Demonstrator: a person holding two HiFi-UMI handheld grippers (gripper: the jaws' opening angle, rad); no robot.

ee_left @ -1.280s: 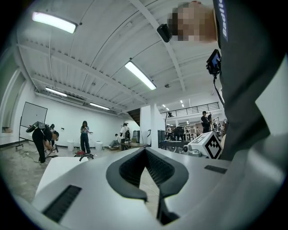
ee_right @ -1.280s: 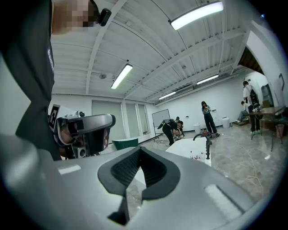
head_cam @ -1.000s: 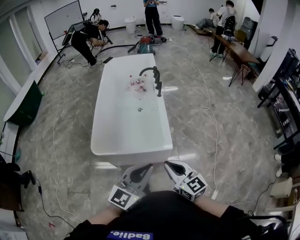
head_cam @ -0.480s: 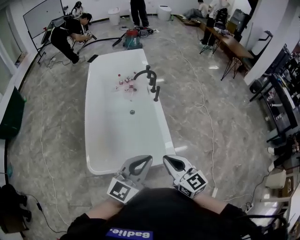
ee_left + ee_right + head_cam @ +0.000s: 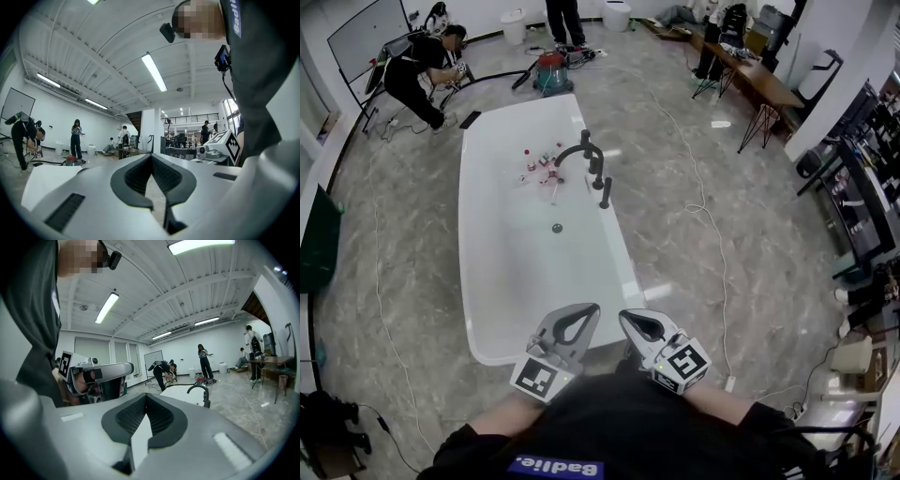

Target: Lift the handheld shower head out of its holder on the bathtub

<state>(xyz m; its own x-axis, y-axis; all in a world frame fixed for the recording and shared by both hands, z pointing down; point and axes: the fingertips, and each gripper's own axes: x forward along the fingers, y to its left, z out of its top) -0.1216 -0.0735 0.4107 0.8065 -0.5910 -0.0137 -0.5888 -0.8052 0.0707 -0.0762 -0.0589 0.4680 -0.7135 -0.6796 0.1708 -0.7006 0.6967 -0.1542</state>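
Observation:
A white bathtub [image 5: 487, 281] stands lengthwise ahead on the marble floor. On its right rim is a black curved faucet [image 5: 578, 148], and just nearer stands the black handheld shower head [image 5: 605, 193], upright in its holder. My left gripper [image 5: 574, 326] and right gripper [image 5: 639, 326] are side by side close to my chest, over the tub's near end and far short of the shower head. Both are shut with nothing in them. In the right gripper view the faucet [image 5: 198, 391] shows beyond the shut right gripper [image 5: 146, 395]. The left gripper [image 5: 151, 156] points past the tub [image 5: 44, 180].
Small bottles [image 5: 539, 164] and a drain [image 5: 556, 227] lie inside the tub. A cable [image 5: 712, 225] runs along the floor on the right. A red vacuum [image 5: 551, 67], a person bending [image 5: 412, 75] and tables [image 5: 759, 80] are at the far end.
I have walked closer to the tub: its near end now reaches my grippers and the faucet looks nearer. Both grippers stayed shut and side by side.

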